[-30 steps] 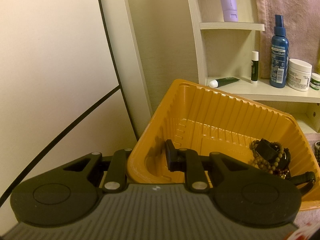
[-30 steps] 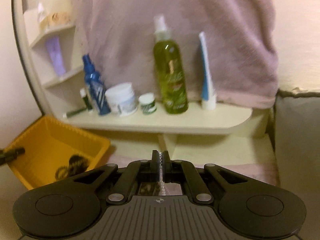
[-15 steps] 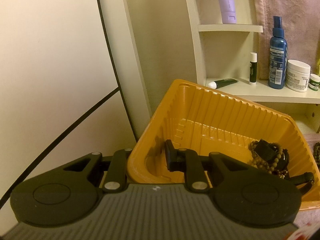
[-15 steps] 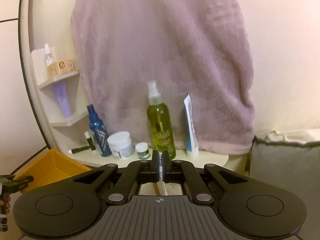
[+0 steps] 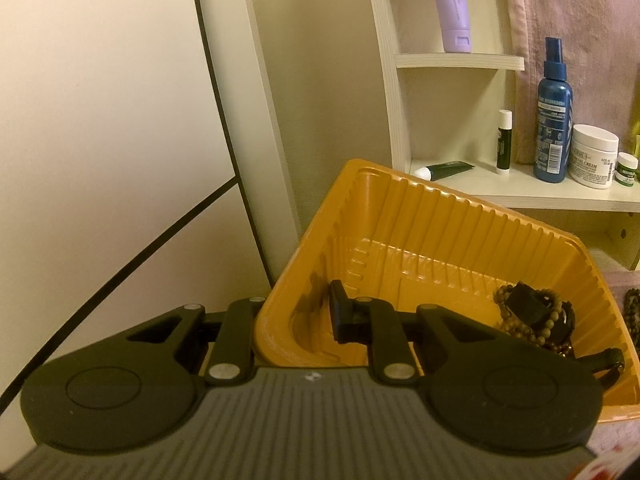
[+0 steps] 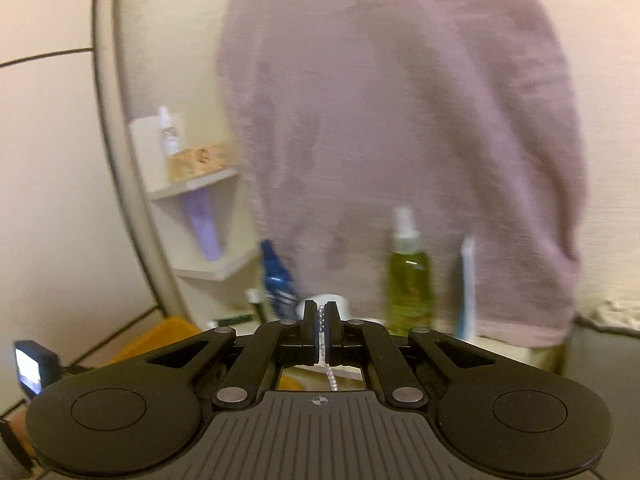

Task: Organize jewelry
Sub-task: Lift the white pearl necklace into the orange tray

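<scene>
Left tool pinches the orange tray by its near-left rim. Right tool is clamped on a dangling bead chain; I'd lower it slowly over the tray's open middle.

A home bathroom; toiletries shelf; hanging towel.

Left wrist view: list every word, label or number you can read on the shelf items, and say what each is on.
"CREAM": white jar, second line of its label; the brand line above is too blurred.
Blue spray bottle: white print and a barcode, too small to read.
Small green-labelled jar: lettering unreadable.
Purple tube: faint script, unreadable.
Lip balm stick: a round logo, no readable text.
</scene>
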